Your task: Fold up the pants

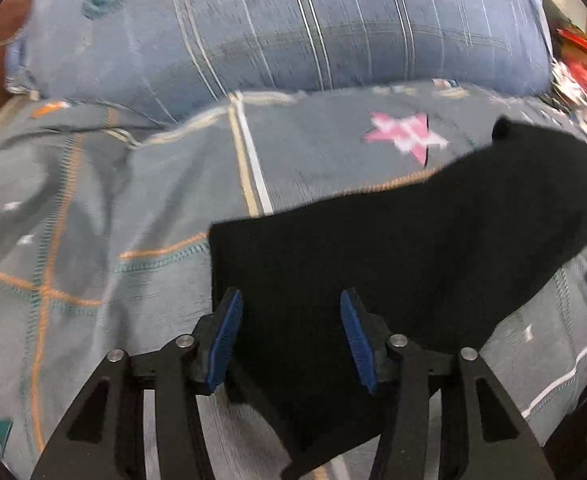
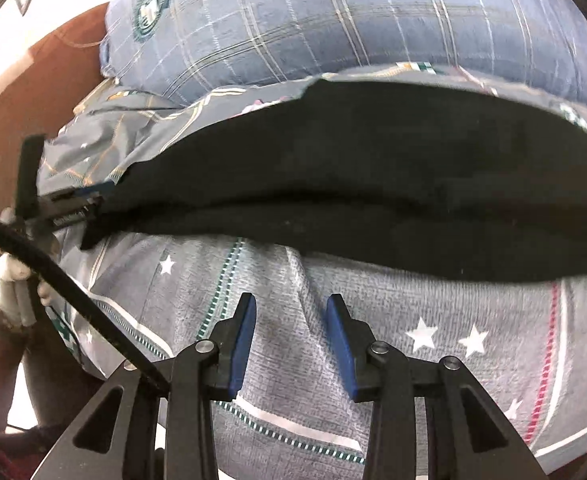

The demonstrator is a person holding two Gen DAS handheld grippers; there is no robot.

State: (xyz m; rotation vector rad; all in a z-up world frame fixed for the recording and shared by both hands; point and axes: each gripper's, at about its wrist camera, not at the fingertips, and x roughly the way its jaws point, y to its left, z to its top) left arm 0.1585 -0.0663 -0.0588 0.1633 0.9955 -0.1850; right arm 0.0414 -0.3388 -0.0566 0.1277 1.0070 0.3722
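Pants (image 1: pixel 393 248) between open left tool (image 1: pixel 289 338) fingers

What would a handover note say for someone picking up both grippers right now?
Left gripper: open, one end of the black pants between its fingers, not clamped.
Right gripper: open, holding nothing, over the bedsheet just short of the pants' near edge.
Pants lie as a long strip across the bed, in front of the plaid pillow.
Done: they look folded lengthwise already.
Left: probably fold end to end.
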